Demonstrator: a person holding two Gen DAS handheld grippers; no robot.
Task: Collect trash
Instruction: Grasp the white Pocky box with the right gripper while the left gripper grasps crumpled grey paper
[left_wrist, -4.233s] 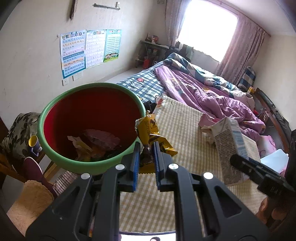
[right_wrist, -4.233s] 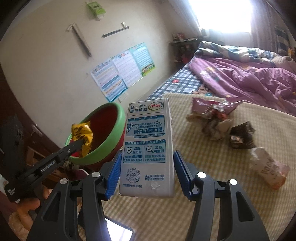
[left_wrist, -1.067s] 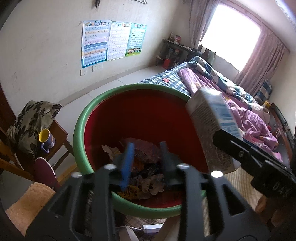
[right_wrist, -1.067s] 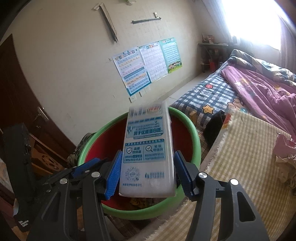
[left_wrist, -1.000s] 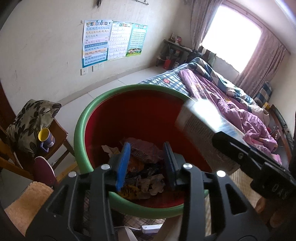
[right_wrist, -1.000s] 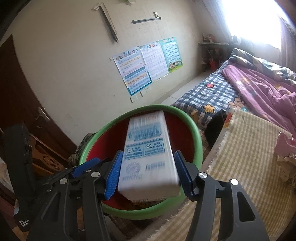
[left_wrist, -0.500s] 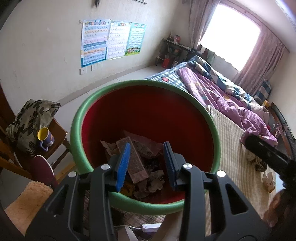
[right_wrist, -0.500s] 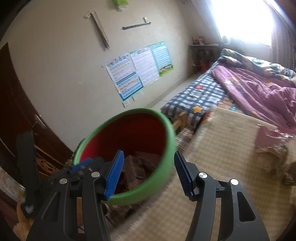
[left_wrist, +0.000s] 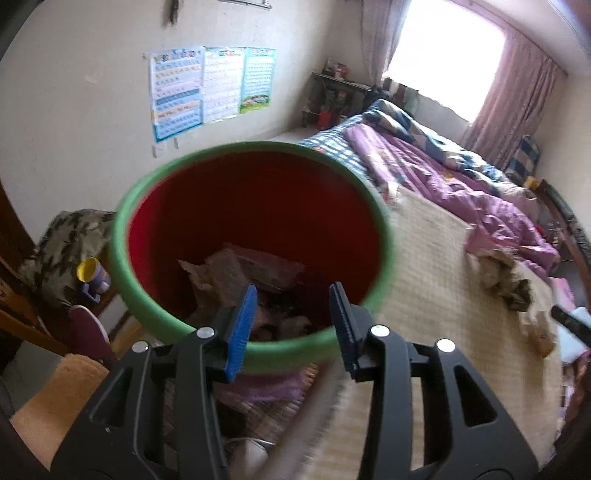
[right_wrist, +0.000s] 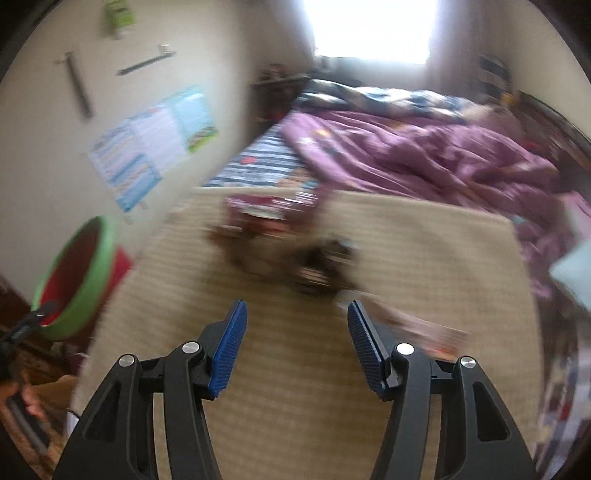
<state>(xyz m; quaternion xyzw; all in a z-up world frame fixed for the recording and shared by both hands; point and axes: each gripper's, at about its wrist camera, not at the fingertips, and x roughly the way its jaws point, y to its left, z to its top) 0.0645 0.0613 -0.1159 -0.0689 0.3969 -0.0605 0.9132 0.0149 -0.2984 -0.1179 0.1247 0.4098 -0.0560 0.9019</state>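
Gone from the right gripper (right_wrist: 297, 339) is the carton; its jaws stand spread and bare over the mat (right_wrist: 303, 406). Left gripper (left_wrist: 291, 325), jaws opening with nothing between them, hangs over the near rim of the bin (left_wrist: 147, 192), where the carton (left_wrist: 221, 280) now lies among wrappers. Farther out on the mat, blurred trash (right_wrist: 295, 258) lies in a loose heap, well apart from the bin. Beyond it a purple quilt (right_wrist: 424, 155) covers the bed; posters (left_wrist: 207, 85) hang on the wall.
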